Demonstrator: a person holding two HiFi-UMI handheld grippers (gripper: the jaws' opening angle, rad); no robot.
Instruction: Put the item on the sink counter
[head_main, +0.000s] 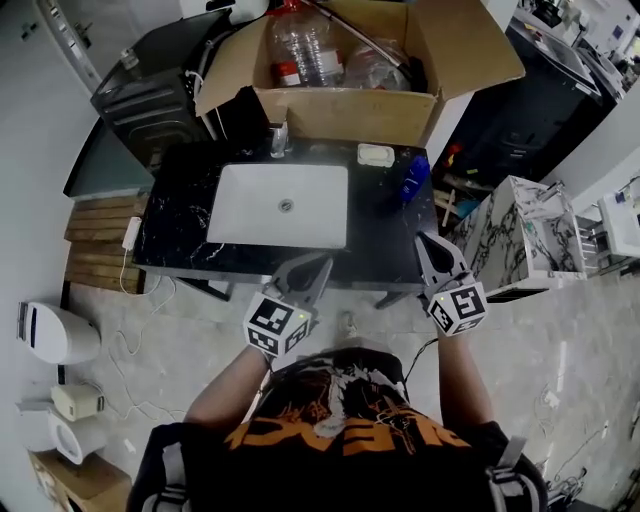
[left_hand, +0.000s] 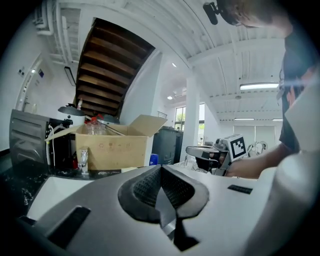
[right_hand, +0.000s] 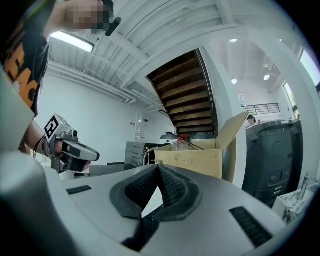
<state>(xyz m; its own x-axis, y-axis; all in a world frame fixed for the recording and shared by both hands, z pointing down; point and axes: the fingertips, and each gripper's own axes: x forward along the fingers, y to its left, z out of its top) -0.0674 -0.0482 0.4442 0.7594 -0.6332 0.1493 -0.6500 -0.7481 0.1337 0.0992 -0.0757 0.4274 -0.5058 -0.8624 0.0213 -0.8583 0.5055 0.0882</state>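
The black marble sink counter (head_main: 385, 215) holds a white basin (head_main: 280, 205) and a faucet (head_main: 279, 138). Behind it stands an open cardboard box (head_main: 350, 110) with clear plastic bottles (head_main: 305, 50) inside. A small pale dish (head_main: 376, 155) and a blue item (head_main: 415, 180) rest on the counter's right part. My left gripper (head_main: 318, 262) hovers at the counter's front edge, shut and empty, its pads meeting (left_hand: 161, 167). My right gripper (head_main: 425, 240) is over the front right corner, also shut with nothing between the pads (right_hand: 159, 167). Each gripper view shows the other gripper and the box (left_hand: 112, 147).
A dark appliance (head_main: 150, 95) stands left of the box. A marble-patterned cabinet (head_main: 510, 235) sits right of the counter, with a large black bin (head_main: 530, 110) behind it. A wooden pallet (head_main: 100, 240) and white containers (head_main: 55, 335) lie on the floor at left.
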